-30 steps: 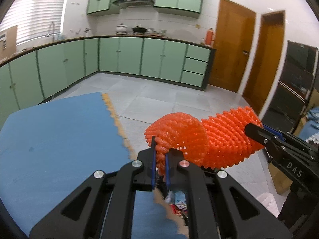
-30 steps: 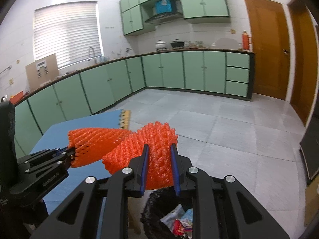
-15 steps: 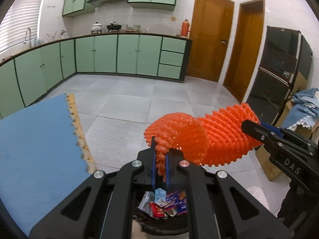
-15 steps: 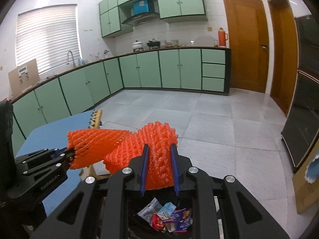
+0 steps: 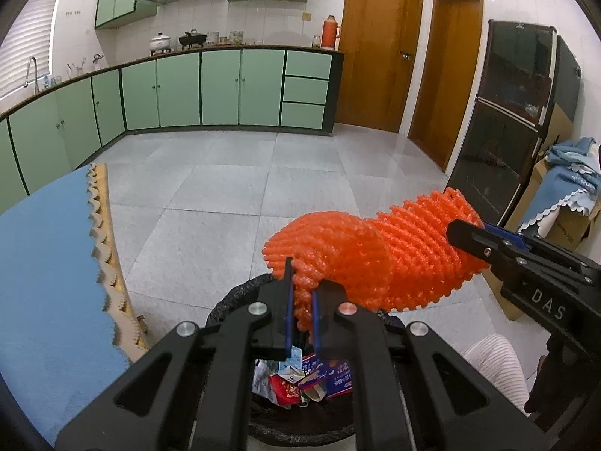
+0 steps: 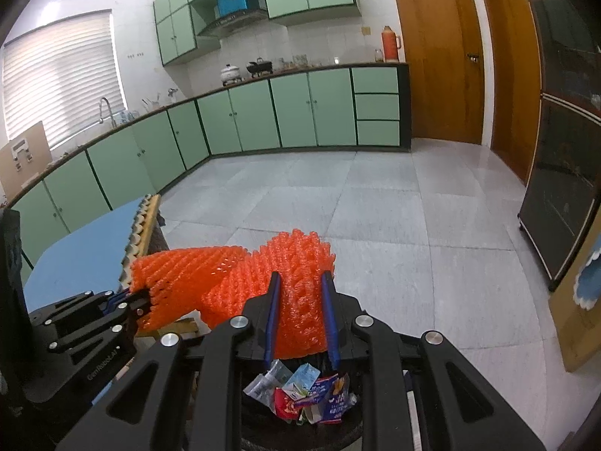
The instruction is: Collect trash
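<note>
An orange foam fruit net (image 5: 379, 259) (image 6: 240, 282) hangs stretched between my two grippers. My left gripper (image 5: 300, 293) is shut on one end of it. My right gripper (image 6: 298, 297) is shut on the other end; it also shows at the right of the left wrist view (image 5: 477, 240). Directly below the net stands a bin with a black bag liner (image 5: 240, 297) (image 6: 259, 428), holding several wrappers and small cartons (image 5: 304, 376) (image 6: 304, 391).
A table with a blue mat (image 5: 45, 282) (image 6: 86, 255) lies to the left of the bin. Grey tiled floor (image 5: 233, 188) stretches ahead to green kitchen cabinets (image 5: 221, 90). A dark glass cabinet (image 5: 511, 120) and a covered cardboard box (image 5: 563, 203) stand at right.
Both grippers carried the net rightward, off the blue table edge. The bin and its trash have come into full view under the net.
</note>
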Motion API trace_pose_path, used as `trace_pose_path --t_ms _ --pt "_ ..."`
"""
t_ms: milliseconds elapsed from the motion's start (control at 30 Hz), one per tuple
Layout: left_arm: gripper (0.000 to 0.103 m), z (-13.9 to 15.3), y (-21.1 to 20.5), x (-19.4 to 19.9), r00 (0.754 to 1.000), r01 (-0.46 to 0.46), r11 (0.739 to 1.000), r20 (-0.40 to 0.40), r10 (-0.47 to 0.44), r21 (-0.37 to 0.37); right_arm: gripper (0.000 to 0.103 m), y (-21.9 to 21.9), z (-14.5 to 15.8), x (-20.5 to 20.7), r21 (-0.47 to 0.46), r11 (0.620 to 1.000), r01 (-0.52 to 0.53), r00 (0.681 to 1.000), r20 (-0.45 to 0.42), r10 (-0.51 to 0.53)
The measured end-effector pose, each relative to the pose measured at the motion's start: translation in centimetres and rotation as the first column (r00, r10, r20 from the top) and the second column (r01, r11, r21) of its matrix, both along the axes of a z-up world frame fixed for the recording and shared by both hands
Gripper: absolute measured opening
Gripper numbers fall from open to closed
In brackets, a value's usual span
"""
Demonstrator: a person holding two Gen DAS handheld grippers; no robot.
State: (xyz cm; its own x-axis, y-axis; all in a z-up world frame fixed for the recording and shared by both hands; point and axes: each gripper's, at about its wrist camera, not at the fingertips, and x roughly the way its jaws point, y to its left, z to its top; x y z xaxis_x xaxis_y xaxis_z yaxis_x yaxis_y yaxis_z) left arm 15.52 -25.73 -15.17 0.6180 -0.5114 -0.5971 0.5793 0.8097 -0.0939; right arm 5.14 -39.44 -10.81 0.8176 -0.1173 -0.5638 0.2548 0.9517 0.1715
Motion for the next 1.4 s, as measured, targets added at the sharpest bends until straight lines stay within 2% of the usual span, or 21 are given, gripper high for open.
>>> trace_pose_path --t_ms 133,233,267,400,533,633,767,900,1167,1267,1400 --pt "0.015 -0.4 -0.5 0.5 1.0 -0.002 1.0 -0.02 0.002 -0.002 0.028 -0.1 -0.2 0.3 -0.008 1.0 0.007 1.0 -0.004 -0.007" --pt "0.035 -0.8 -0.4 0.9 0.999 -0.006 1.0 -0.04 0.006 -0.002 0.031 -0.3 -0.5 0.6 -0.014 1.0 0.01 1.0 -0.012 -0.011" --pt "0.038 -0.9 -0.4 1.0 0.999 -0.01 1.0 -0.042 0.009 -0.001 0.032 -0.4 -0.6 0.8 -0.016 1.0 0.013 1.0 -0.017 -0.013" --pt "0.04 -1.3 -0.2 1.3 0.998 -0.013 1.0 -0.062 0.014 0.004 0.046 -0.4 -1.2 1.1 -0.016 1.0 0.016 0.999 -0.037 -0.016" --pt "0.047 -1.2 0.1 1.5 0.997 -0.021 1.0 -0.074 0.021 -0.002 0.056 -0.6 -1.6 1.2 -0.014 1.0 0.021 0.998 -0.052 -0.021" --pt "0.047 -0.8 0.4 1.6 0.997 -0.026 1.0 -0.076 0.025 -0.009 0.059 -0.9 -1.6 1.0 -0.012 1.0 0.025 0.998 -0.049 -0.025" --pt "0.055 0.0 1.4 1.8 0.997 -0.029 0.999 -0.078 0.025 -0.039 0.065 -1.3 -0.7 0.6 -0.016 0.999 0.042 0.999 -0.028 -0.042" --pt "0.056 1.2 2.6 1.7 0.997 -0.045 0.998 -0.061 0.041 -0.051 0.071 -1.4 0.1 0.1 -0.006 0.999 0.044 0.999 -0.007 -0.044" --pt "0.08 4.7 4.7 -0.1 0.997 -0.071 0.995 0.013 0.072 -0.073 0.096 0.2 3.1 -1.0 -0.005 1.0 0.005 0.999 0.047 -0.005" --pt "0.086 6.0 5.2 -1.0 0.996 -0.082 0.994 0.035 0.084 -0.076 0.097 1.3 4.5 -1.6 -0.006 0.999 -0.035 0.997 0.066 0.035" --pt "0.089 7.8 6.4 -2.4 0.991 -0.109 0.992 0.068 0.113 -0.064 0.097 2.6 6.3 -2.4 -0.024 0.997 -0.072 0.994 0.084 0.073"
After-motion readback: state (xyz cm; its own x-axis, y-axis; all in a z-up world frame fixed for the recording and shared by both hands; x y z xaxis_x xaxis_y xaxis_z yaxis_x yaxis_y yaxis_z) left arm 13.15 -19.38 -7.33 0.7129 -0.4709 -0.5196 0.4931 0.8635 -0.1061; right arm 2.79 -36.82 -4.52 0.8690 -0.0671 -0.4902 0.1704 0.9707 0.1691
